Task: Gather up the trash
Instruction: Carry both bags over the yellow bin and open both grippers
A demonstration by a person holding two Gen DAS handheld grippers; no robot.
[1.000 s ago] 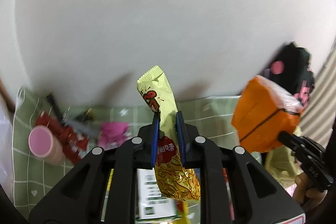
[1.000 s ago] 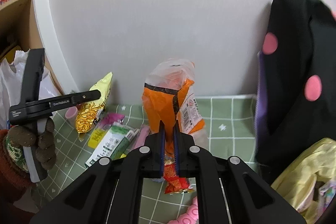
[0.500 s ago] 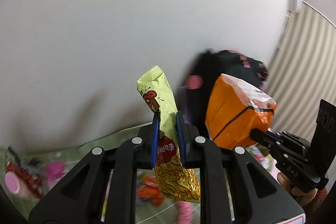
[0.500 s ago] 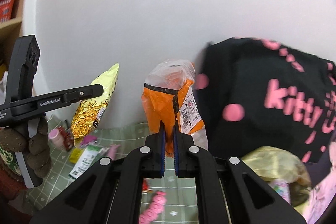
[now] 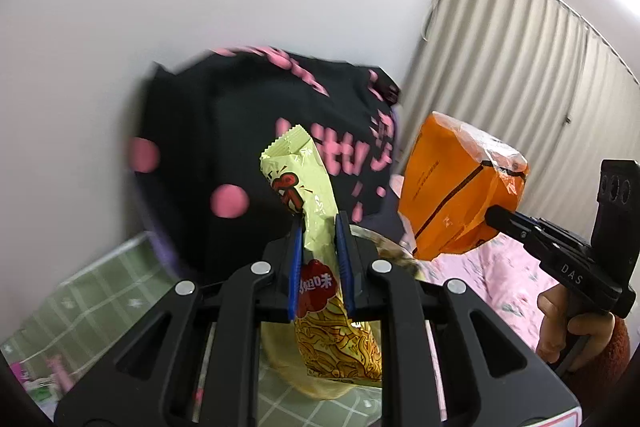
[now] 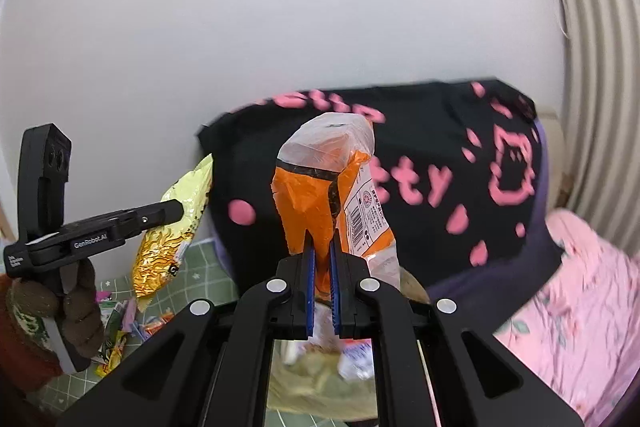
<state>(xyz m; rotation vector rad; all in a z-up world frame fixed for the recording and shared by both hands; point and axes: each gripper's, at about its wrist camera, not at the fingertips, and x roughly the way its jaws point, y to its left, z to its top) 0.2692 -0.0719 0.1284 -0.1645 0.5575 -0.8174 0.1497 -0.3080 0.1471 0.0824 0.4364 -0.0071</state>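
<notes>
Much of what lies below your grippers is blurred: a pale yellowish bag [image 6: 320, 391] sits under both, and its contents are too smeared to name. The litter [image 6: 120, 327] on the green checked worktop [image 5: 100, 291] is cut off at the frame edge and hard to read. The black cloth with pink lettering [image 6: 440, 179] is smeared too, so its words are only partly legible.

Your yellow noodle snack packet [image 5: 320, 251] is crinkled, with a red logo, a red label and gold noodle print at the bottom; its serrated top stands up and its lower end hangs behind the jaws. Your orange plastic bag [image 6: 332, 203] is creased, with a black stripe, a clear crumpled top and a white barcode label on its side.

Your left gripper [image 5: 319, 263] has its jaws narrow, pinching the packet's middle, held in the air. Your right gripper [image 6: 320, 291] has its jaws nearly together, clamping the orange bag's lower edge, also aloft in front of the black cloth.
</notes>
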